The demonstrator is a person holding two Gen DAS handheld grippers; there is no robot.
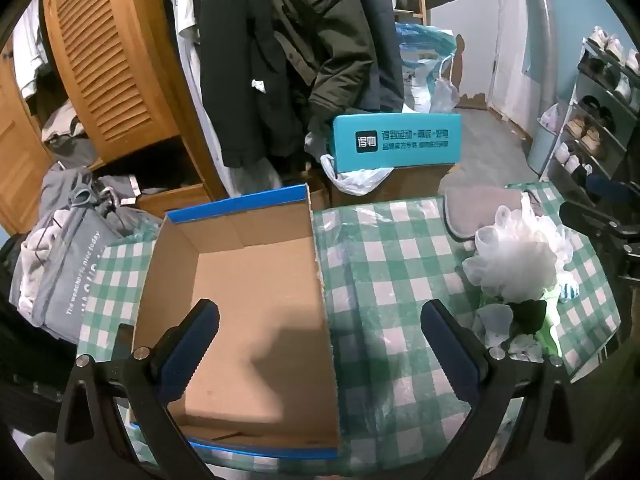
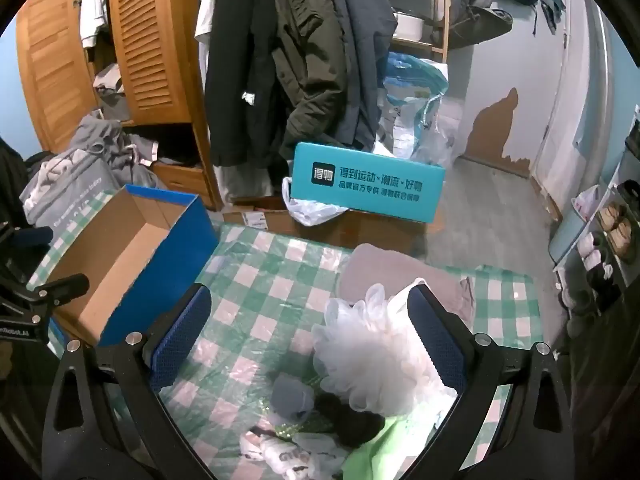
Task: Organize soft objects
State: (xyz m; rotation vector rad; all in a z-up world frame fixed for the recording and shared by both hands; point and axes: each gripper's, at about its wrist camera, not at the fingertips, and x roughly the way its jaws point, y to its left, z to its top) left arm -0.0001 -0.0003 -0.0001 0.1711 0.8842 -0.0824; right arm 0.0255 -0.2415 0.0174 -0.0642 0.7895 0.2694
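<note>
The right gripper (image 2: 308,334) is shown fully spread and empty, angled down over the pile of soft objects; the left gripper (image 1: 320,344) is likewise spread and empty, poised over the open cardboard box (image 1: 248,280), in which nothing is seen. The pile is gathered on the checked tablecloth (image 2: 256,280), well apart from the box. Uppermost lies a white mesh bath pouf (image 2: 376,352), just beside the right finger (image 2: 436,344). Against it are seen a dark sock-like bundle (image 2: 352,416), a grey knitted piece (image 2: 290,396), a light green cloth (image 2: 380,452) and a folded grey-pink towel (image 2: 400,276) behind. The pouf is judged very light, springy and highly compressible; a hold across its dense middle, not its loose frills, is advised, since thin outer mesh may slip free. Neighbouring cloths may be dragged along.
</note>
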